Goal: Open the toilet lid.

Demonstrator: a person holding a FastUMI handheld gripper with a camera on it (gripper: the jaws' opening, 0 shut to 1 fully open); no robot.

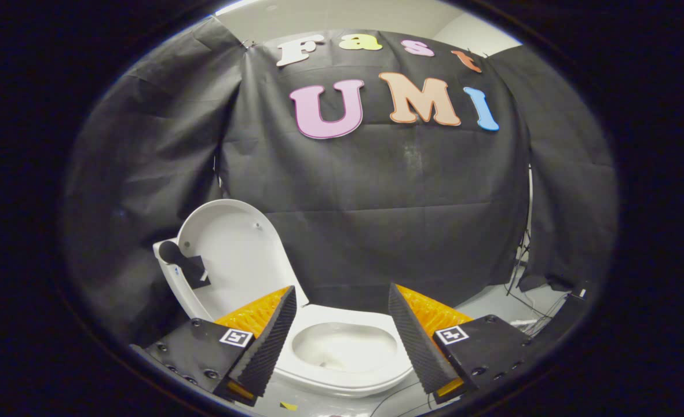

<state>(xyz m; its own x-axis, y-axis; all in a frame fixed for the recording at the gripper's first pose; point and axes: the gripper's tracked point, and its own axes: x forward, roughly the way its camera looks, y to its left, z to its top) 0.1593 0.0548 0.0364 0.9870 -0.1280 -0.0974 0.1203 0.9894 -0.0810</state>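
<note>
A white toilet (342, 379) stands just ahead of my fingers, its bowl showing between them. Its lid (234, 255) stands raised, leaning back and to the left against the white tank behind it. A dark knob-like handle (180, 262) is fixed on the lid's left side. My gripper (342, 304) is open, the two fingers wide apart with nothing between them but the view of the bowl. The fingers touch neither the lid nor the seat (376, 387).
Black cloth (376, 197) hangs as a wall right behind the toilet. At the right, by the cloth's lower edge, cables (530, 313) lie on the pale floor beside a stand leg (520, 263).
</note>
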